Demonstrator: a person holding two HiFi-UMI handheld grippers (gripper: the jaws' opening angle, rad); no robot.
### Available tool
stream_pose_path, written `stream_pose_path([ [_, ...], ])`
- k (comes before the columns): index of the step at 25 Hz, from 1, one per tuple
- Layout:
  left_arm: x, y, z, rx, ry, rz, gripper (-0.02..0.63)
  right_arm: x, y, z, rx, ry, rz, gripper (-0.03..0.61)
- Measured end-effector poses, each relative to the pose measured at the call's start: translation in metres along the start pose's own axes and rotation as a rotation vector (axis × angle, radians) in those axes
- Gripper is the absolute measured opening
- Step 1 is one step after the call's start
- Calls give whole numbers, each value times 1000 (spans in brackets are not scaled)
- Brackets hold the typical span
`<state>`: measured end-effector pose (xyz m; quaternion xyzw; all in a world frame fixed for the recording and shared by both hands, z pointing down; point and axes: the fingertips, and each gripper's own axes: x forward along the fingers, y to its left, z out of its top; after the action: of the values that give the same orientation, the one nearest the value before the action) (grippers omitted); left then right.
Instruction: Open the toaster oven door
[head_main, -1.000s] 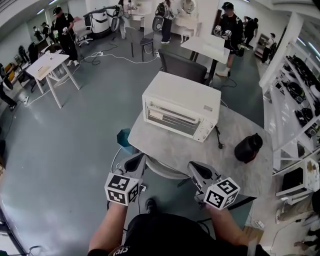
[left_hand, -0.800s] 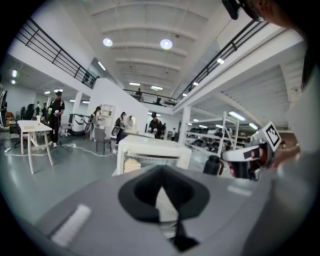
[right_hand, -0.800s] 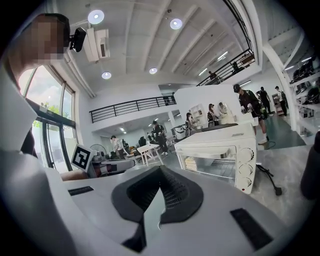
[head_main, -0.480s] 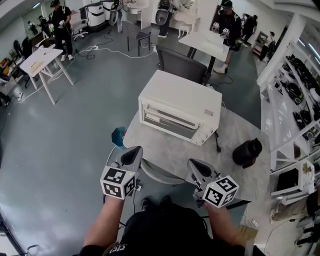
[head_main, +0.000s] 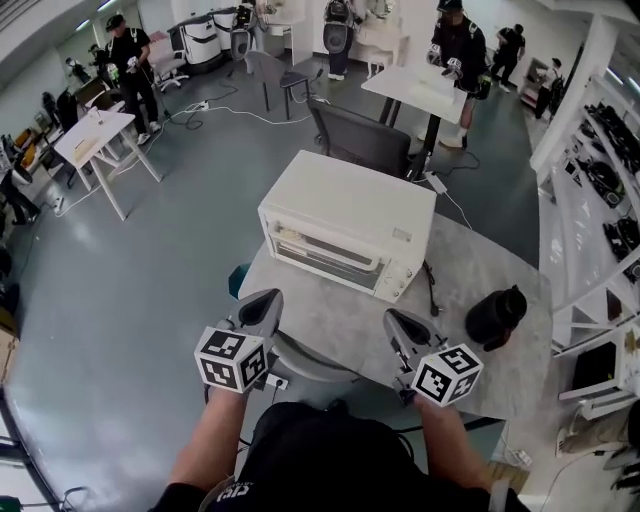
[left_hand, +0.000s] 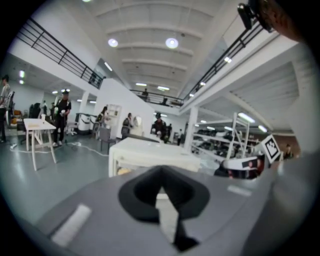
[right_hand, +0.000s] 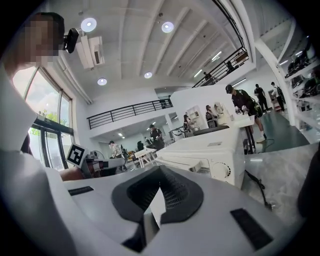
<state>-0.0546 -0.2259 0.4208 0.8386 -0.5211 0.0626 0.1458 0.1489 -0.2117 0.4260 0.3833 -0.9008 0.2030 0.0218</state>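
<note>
The left gripper (head_main: 264, 299) hangs in front of the toaster oven (head_main: 345, 205) and off toward its left corner, short of the table (head_main: 470, 262) edge. Its jaws are pressed together with nothing between them.

The toaster oven sits on the table's far left part, its front turned toward the person. The door (head_main: 322, 253) is closed and fills most of that front. A long handle (head_main: 330, 241) appears to run along the door's upper edge, and the knobs (head_main: 400, 281) stand in a column just right of the door.

The door is likely stiff glass and metal, hinged low so that it swings down and outward. The handle's middle looks like the best place to take hold, since a pull there should not twist the door. The bar is probably smooth, so a light pinch could slip. The oven looks fairly light and may slide on the smooth tabletop, so steadying its top could help.

The right gripper (head_main: 398, 319) hovers over the table in front of the oven's knob end, apart from it, jaws likewise closed on nothing. A black jug (head_main: 495, 316) stands further right of the oven.
</note>
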Motion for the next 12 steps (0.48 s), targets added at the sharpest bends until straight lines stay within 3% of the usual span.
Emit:
stream_pose_path([
  [8,27,-3,1,21,35,42,6,-11,-45,-16,50,31,-44,-6],
  [12,45,5,0,51,71,45,6,8,-50,-20,39,79,-17,-5],
])
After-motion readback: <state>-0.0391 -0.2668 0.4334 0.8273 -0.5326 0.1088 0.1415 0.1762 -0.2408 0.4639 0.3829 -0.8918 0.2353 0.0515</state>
